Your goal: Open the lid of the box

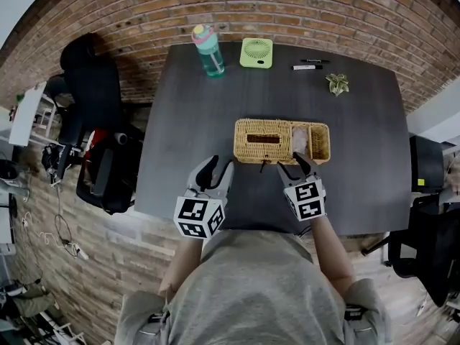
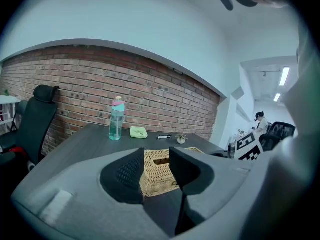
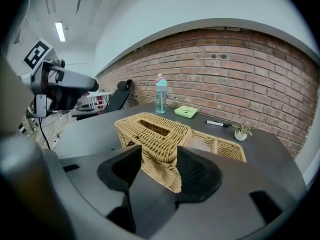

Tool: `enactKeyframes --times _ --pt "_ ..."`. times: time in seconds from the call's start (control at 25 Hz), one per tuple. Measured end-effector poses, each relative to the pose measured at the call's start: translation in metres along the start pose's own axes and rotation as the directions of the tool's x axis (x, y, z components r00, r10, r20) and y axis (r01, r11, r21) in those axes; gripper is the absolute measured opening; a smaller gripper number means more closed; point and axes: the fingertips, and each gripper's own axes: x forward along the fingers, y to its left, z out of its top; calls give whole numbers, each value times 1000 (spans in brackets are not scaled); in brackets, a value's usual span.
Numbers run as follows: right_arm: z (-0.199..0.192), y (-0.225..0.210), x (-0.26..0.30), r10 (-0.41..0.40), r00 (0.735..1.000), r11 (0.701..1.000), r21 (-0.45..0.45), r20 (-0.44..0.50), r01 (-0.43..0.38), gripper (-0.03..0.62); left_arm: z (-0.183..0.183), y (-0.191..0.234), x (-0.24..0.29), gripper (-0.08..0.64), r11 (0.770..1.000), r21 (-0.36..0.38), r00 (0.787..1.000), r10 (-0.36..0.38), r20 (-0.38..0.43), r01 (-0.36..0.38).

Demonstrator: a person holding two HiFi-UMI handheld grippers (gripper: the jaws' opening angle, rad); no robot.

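Note:
A woven wicker box (image 1: 320,144) sits mid-table in the head view. Its slotted lid (image 1: 262,140) covers the left part, and the right end stands uncovered with something pale inside. My right gripper (image 1: 295,165) is open at the box's front edge. In the right gripper view the lid's near corner (image 3: 162,149) lies between the spread jaws of the right gripper (image 3: 161,156). My left gripper (image 1: 216,169) is open and empty, a little short of the box's front left. The left gripper view shows the left gripper (image 2: 156,156) with the box (image 2: 159,173) ahead through its gap.
Along the back of the dark table (image 1: 187,149) stand a teal bottle (image 1: 208,50), a green flat device (image 1: 256,52), a black marker (image 1: 307,67) and a small plant (image 1: 337,84). A black chair (image 1: 93,113) is at the left and another chair (image 1: 431,214) at the right.

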Motion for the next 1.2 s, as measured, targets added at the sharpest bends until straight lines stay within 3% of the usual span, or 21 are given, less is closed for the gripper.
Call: enactKeyframes --times 0.36,0.84,1.2 --pt "-9 1 11 -51 996 988 -149 -74 39 204 -3 13 -5 156 999 -15 999 40 -4 -40" --pt "-14 -3 17 -59 995 992 -112 -79 49 204 -3 14 -5 156 999 -14 999 36 0 -36" --pt "0 -5 10 -76 996 980 -188 -51 66 204 -3 13 -4 156 1000 -19 1000 25 3 -25"
